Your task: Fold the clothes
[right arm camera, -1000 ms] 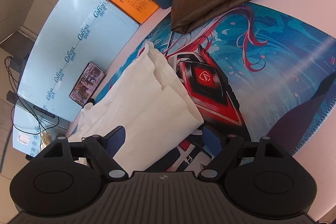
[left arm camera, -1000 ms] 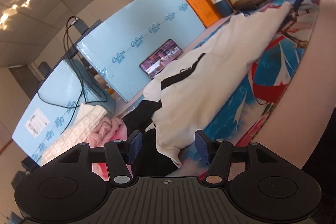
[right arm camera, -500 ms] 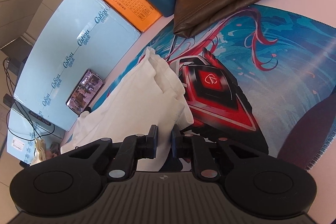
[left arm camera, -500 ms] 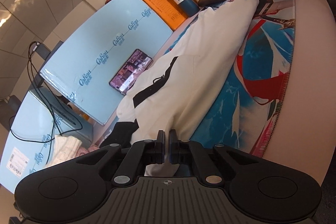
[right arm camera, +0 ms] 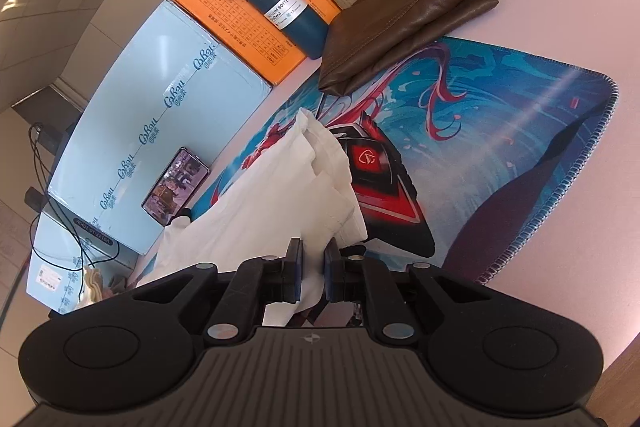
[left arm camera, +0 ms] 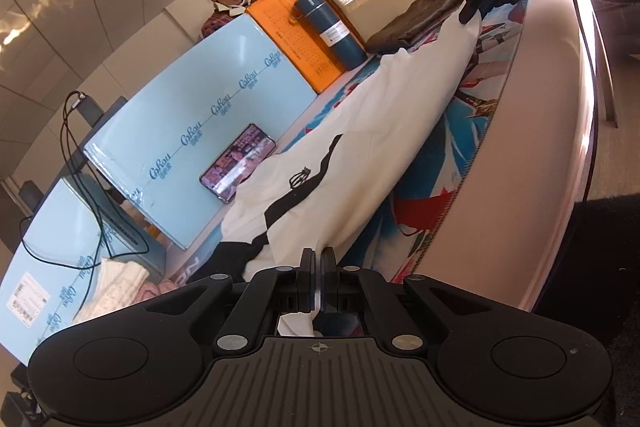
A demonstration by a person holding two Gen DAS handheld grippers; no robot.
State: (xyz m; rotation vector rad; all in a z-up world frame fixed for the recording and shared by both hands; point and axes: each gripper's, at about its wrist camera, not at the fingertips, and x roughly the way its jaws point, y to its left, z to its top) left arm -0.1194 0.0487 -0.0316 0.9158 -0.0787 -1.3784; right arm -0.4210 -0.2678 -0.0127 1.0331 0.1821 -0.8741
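A white garment with a black stripe (left arm camera: 372, 151) stretches across the printed mat (left arm camera: 452, 163) between both grippers. My left gripper (left arm camera: 318, 267) is shut on its near end. My right gripper (right arm camera: 312, 267) is shut on the other end, where the white cloth (right arm camera: 280, 199) bunches up and lifts off the mat (right arm camera: 500, 131). The right gripper also shows at the top right of the left wrist view (left arm camera: 474, 7), pinching the far end.
A folded brown garment (right arm camera: 408, 23), a dark blue bottle (right arm camera: 276, 7) on an orange box (right arm camera: 224, 7), a light blue board (right arm camera: 160, 99) and a phone (right arm camera: 176, 183) line the back. Knitwear (left arm camera: 116, 283) lies at the left. The table edge (left arm camera: 560, 131) is on the right.
Both grippers went from open to shut on the white garment's ends, then lifted and pulled it taut between them.
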